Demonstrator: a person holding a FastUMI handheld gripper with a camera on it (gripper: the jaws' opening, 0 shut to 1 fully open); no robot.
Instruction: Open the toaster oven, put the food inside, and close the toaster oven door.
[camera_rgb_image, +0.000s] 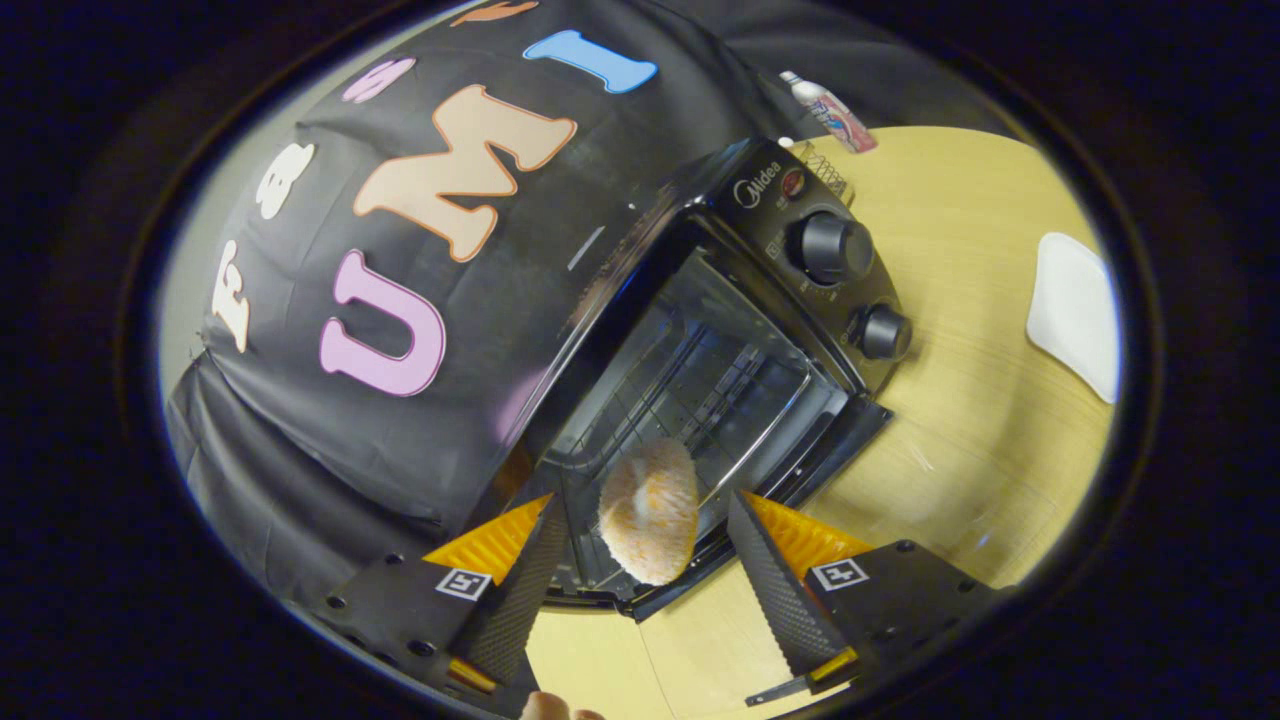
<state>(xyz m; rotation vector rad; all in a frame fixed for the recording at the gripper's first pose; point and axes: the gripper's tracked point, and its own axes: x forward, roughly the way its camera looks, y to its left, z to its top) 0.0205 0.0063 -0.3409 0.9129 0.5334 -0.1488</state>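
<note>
The black toaster oven (760, 230) stands on the wooden table (970, 450) with its door (820, 455) swung down and open, and the wire rack (700, 385) shows inside. A round, pale, orange-speckled piece of food (648, 512) sits at the oven's mouth over the lowered door, between my fingers. My gripper (640, 498) is open; both fingers stand wide of the food and neither touches it. I cannot tell whether the food rests on the door glass or is in the air.
Two round knobs (835, 248) sit on the oven's control panel. A white plate (1075, 310) lies on the table beyond the oven's knob side. A small bottle (830, 112) and a wire holder (825, 170) are behind the oven. A person's fingertip (555, 708) shows below the fingers.
</note>
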